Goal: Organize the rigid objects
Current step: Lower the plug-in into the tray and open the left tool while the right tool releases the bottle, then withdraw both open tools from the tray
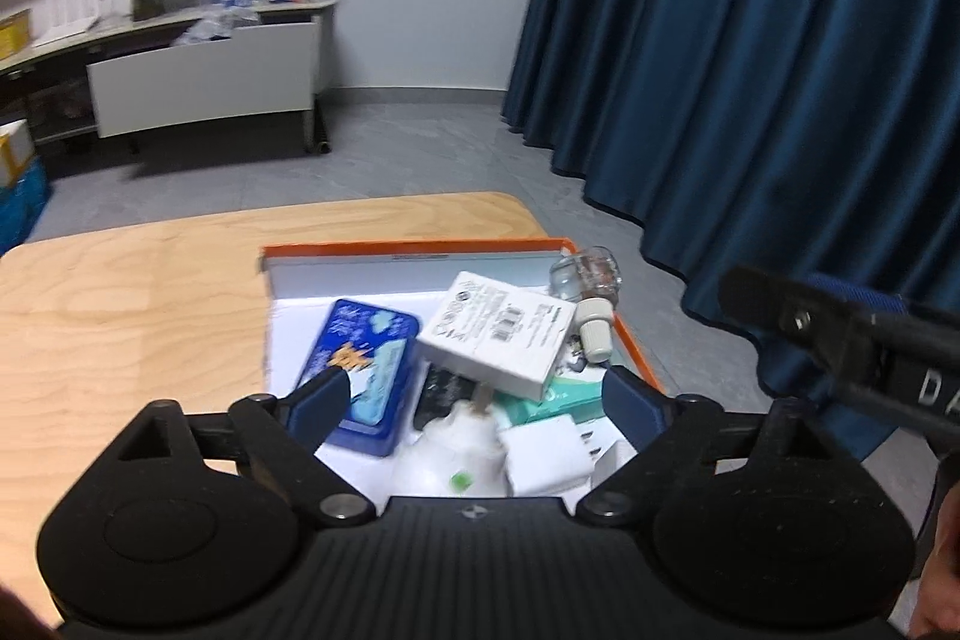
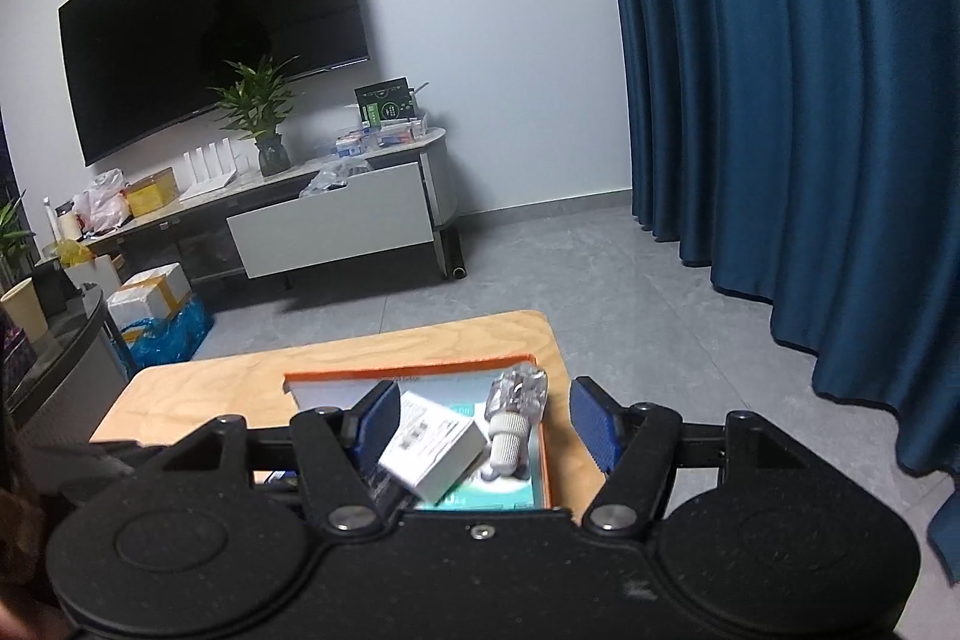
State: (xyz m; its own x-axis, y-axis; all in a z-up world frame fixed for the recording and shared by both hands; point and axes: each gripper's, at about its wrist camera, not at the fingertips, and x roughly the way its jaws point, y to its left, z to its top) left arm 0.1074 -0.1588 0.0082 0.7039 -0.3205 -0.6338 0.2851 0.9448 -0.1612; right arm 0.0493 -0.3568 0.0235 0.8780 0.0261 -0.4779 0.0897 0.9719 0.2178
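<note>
Two hand-held grippers hang over an orange-rimmed box (image 1: 636,346) packed with small household items on a light plywood worktop (image 1: 132,280). Jaws of the left gripper (image 1: 480,394) stand wide apart with nothing pressed between their blue pads, poised above the near end of the box. Below them lie a blue patterned tin (image 1: 366,370), a white plug adapter (image 1: 543,451) and a white rounded item with a green spot (image 1: 450,460), its shape too blurred to name. A white carton with printed barcodes (image 1: 501,340) rests tilted across the middle of the pile, over a teal-and-white packet (image 1: 552,403). At the far right corner, a clear plastic bottle with a white ribbed cap (image 1: 591,292) leans against the box wall.

From the right wrist view, the right gripper (image 2: 483,427) also has its jaws parted and empty, held above the same box (image 2: 543,454); the white carton (image 2: 432,451) and the clear bottle (image 2: 516,412) show between its blue pads without touching them. Part of the right gripper's black frame crosses the right edge of the left wrist view.

Beyond the worktop, a wall-mounted television (image 2: 210,40), a potted plant (image 2: 258,112) on a low media console (image 2: 336,220) and a deep blue curtain (image 2: 780,100) fill the room over a grey tiled floor (image 2: 630,292).
</note>
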